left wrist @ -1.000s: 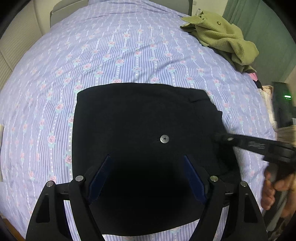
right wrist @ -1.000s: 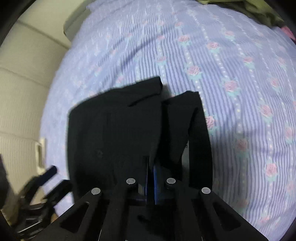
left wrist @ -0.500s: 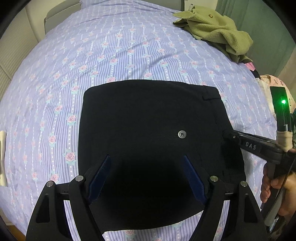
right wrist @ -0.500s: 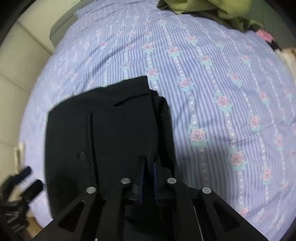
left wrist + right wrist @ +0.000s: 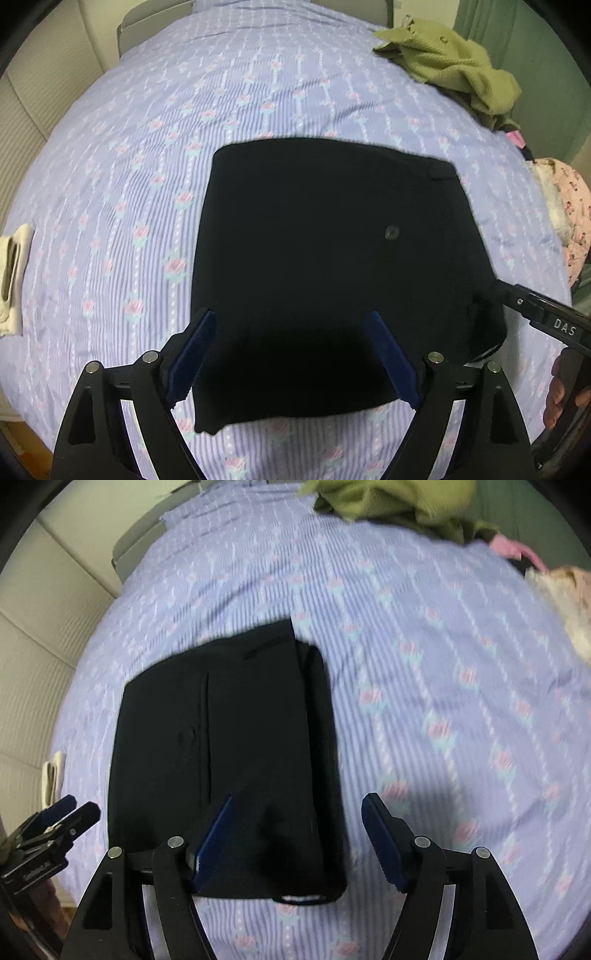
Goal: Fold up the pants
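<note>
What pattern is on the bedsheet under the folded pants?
The bedsheet is lavender with thin stripes and rows of small pink roses, clearest in the left wrist view.

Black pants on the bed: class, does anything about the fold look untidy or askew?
Mostly neat. The pants form a compact rectangle, but a white label pokes out at the near edge, and one under-layer juts past the right side.

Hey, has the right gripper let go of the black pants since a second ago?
Yes. The right gripper was pinched shut on the black pants; now its jaws are opening, astride the fold's right edge over the striped bedsheet, pads off the cloth.
</note>
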Demonstrator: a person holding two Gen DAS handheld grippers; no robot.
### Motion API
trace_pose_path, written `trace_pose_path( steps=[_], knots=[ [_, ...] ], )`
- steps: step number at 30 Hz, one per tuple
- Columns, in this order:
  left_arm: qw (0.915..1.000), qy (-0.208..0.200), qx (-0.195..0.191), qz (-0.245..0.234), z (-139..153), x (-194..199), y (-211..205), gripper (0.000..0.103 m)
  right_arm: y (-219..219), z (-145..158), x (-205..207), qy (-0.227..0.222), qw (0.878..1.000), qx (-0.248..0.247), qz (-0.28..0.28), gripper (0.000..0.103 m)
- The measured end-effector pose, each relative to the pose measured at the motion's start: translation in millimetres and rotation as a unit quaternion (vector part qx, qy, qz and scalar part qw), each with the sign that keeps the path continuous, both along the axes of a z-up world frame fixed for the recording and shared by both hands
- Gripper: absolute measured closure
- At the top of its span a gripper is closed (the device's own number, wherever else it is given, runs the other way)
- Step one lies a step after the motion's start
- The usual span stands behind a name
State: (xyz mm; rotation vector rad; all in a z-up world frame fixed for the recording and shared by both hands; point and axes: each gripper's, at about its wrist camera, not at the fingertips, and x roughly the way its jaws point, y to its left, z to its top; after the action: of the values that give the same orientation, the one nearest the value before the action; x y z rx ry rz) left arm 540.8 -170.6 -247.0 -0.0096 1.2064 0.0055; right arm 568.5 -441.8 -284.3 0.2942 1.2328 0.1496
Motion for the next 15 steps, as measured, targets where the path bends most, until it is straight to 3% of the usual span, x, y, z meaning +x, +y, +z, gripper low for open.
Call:
trace_pose_path(
  steps=[5,10,15],
  knots=[
    [0.9992,0.024,-0.018,0.025,-15.7,-6.4,-7.0,0.017,-1.9,-29.8,-10.1,0.028,0.998,0.057,-0.023,0.032],
    [0.9992,0.031,-0.021,0.016,-25.1,1.7,-24.5,0.017,-5.3,-49.4,-2.3,0.029,0.996,0.080,-0.018,0.032],
    [0.9992,0.028,-0.028,0.004,-27.7,13.7,-39.9,0.017,-16.9,-73.9,6.1,0.037,0.988,0.148,-0.025,0.032]
  ],
)
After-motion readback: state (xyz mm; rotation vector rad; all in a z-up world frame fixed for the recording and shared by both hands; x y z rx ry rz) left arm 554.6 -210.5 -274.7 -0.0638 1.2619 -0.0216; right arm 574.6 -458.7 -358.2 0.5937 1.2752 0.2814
